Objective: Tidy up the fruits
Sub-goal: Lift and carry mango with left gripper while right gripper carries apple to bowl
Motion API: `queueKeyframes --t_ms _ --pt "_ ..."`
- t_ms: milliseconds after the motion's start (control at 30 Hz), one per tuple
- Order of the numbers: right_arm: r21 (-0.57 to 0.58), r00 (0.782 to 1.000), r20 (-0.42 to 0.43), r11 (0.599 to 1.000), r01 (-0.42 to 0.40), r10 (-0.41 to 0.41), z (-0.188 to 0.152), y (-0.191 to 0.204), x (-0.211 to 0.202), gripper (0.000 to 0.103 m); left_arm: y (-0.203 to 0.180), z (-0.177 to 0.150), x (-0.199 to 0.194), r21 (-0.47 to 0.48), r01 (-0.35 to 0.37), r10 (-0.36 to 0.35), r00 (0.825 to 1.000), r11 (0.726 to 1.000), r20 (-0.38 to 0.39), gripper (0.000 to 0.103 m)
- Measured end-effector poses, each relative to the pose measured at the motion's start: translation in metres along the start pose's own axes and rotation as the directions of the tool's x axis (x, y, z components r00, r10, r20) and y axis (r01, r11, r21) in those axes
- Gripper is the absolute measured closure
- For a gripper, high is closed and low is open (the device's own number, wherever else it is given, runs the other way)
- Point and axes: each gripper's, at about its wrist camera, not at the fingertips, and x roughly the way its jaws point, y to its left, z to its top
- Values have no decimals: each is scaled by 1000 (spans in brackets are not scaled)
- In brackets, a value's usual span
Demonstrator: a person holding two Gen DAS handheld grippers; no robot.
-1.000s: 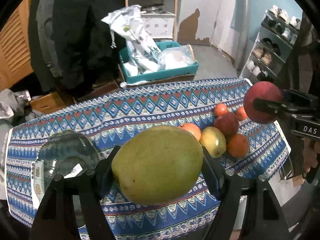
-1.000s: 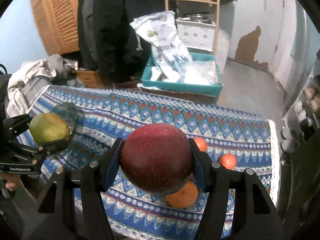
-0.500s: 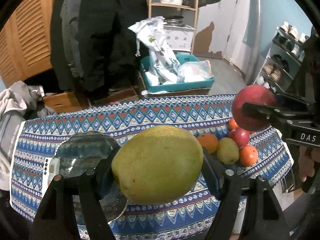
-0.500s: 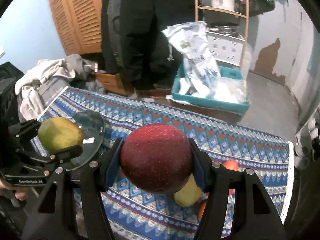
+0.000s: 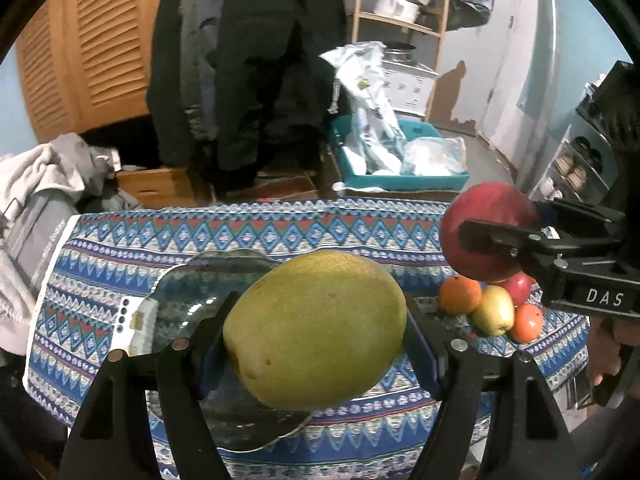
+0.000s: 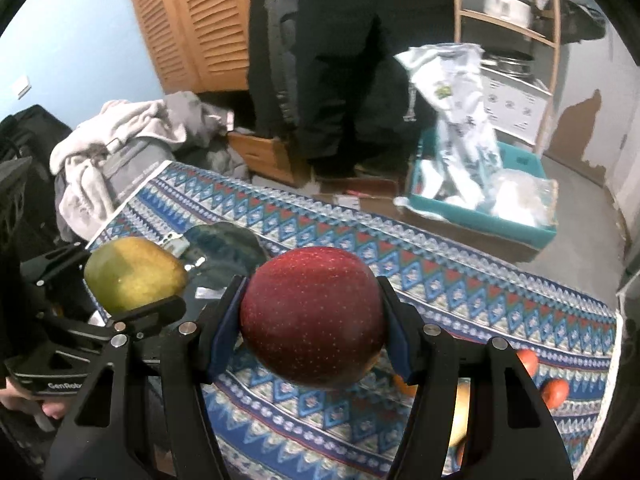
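My left gripper (image 5: 316, 334) is shut on a large green-yellow mango (image 5: 316, 328), held above a dark glass plate (image 5: 208, 280) on the patterned tablecloth (image 5: 280, 228). My right gripper (image 6: 310, 322) is shut on a dark red apple (image 6: 312, 316). In the left wrist view that red apple (image 5: 486, 232) hangs at the right, over a cluster of fruit: an orange (image 5: 460, 294), a yellow apple (image 5: 494, 314), a red apple (image 5: 520, 286) and another orange (image 5: 528, 322). The right wrist view shows the mango (image 6: 134, 274) at the left beside the plate (image 6: 228, 246).
A person in dark clothes (image 5: 256, 72) stands behind the table. A teal bin with plastic bags (image 5: 396, 160) sits on the floor beyond it. Grey clothing (image 5: 36, 184) is heaped at the left, a wooden shelf (image 5: 400, 24) with pots at the back.
Both grippers have moved left across the table with their fruit. The plate has come under the mango and the fruit cluster has slid to the right of the left wrist view.
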Motion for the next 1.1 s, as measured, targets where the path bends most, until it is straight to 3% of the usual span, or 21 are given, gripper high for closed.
queueKeyframes --t_ms 300,567,700,933,1100 --pt "-20 998 -15 998 -59 59 22 34 23 40 45 -6 5 -86 -24 22 1000 996 -21 26" --pt "-15 991 -78 994 -110 108 28 56 61 40 82 -21 26 -153 -80 67 994 985 -87 26" --pt "-12 985 -127 992 -123 120 22 65 85 40 95 -35 42 -165 -110 89 987 980 -132 26" --pt "7 966 -219 991 -137 135 5 73 122 40 112 -55 68 -222 -118 66 971 968 -228 26" --pt "11 951 -274 989 -145 143 -10 79 141 40 113 -63 80 -211 -137 79 962 968 -263 26"
